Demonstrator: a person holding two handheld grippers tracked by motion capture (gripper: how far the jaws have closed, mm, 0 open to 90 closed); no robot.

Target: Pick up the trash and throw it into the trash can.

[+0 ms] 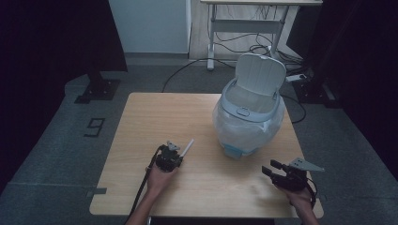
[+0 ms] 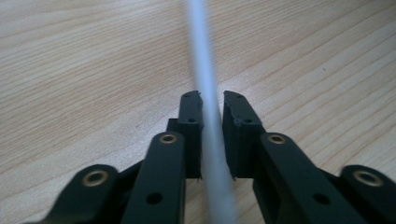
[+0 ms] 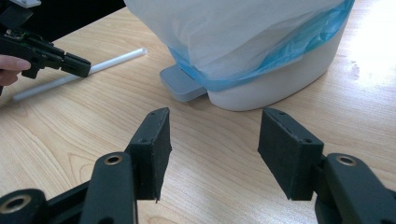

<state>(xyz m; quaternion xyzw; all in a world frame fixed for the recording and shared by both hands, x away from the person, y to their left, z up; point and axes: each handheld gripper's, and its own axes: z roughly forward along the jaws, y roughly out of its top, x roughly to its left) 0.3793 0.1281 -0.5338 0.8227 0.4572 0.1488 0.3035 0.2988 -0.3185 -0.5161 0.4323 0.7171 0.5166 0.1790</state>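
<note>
1. Nearest the viewer, a person's two forearms come in at the bottom of the high view, each hand holding a black two-jaw tool over a light wooden table [image 1: 141, 187].
2. The right gripper [image 1: 268, 168] rests near the table's front right corner. Its jaws stand apart with nothing between them, pointed toward the bin.
3. The left gripper [image 1: 172, 151] sits left of centre. Its jaws are pinched on a thin white straw [image 2: 205, 93], which runs lengthwise between the pads and straight on ahead.
4. In the high view the straw [image 1: 187, 147] sticks out beyond the jaws, slanting up and to the right, so its free end aims toward the bin.
5. Farther back and to the right stands a small pale pedal bin [image 1: 248, 112], lined with a white bag. Its lid [image 1: 259, 72] is tipped up and open, and its foot pedal [image 3: 181, 84] faces the person.
6. The bin lies ahead and right of the straw. The left hand already holds the straw, so it is probably the one to carry it there.
</note>
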